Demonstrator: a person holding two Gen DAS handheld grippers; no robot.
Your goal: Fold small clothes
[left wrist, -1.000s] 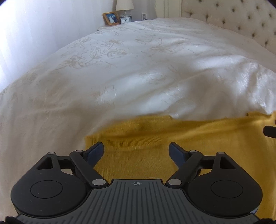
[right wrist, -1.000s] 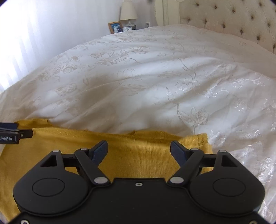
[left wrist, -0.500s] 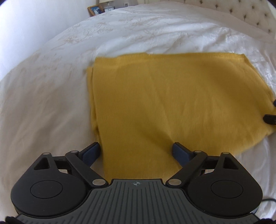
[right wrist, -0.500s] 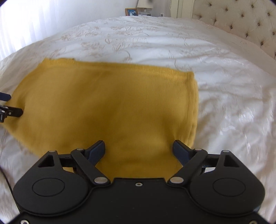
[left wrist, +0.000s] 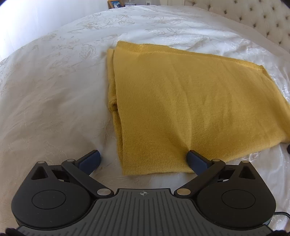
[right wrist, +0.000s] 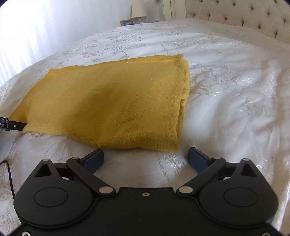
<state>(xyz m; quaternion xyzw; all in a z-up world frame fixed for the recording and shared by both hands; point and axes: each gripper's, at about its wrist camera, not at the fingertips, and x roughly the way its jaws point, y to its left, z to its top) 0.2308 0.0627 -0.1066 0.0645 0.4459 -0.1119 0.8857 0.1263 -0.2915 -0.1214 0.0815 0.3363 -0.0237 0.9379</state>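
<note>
A mustard yellow knit garment (left wrist: 181, 101) lies folded flat on the white embroidered bedspread (left wrist: 54, 101). My left gripper (left wrist: 143, 159) hovers at its near left corner. Its jaws are opening, and the corner lies between the blue pads (left wrist: 90, 159) untouched. In the right wrist view the garment (right wrist: 112, 105) shows its thick folded side at the right. My right gripper (right wrist: 145, 156) sits just short of the near edge. Its jaws are opening with only bedspread between them. The left gripper's tip (right wrist: 10, 125) touches the garment's left corner.
The bedspread (right wrist: 235, 90) spreads wide on all sides of the garment. A tufted headboard (right wrist: 244, 16) runs along the back right. A picture frame (right wrist: 126, 22) and a lamp (right wrist: 138, 9) stand beyond the far edge. A black cable (right wrist: 8, 174) trails at the left.
Both grippers have drawn back from the garment's far edge to its near edge, so the whole folded piece now shows. Both pairs of jaws have spread wider.
</note>
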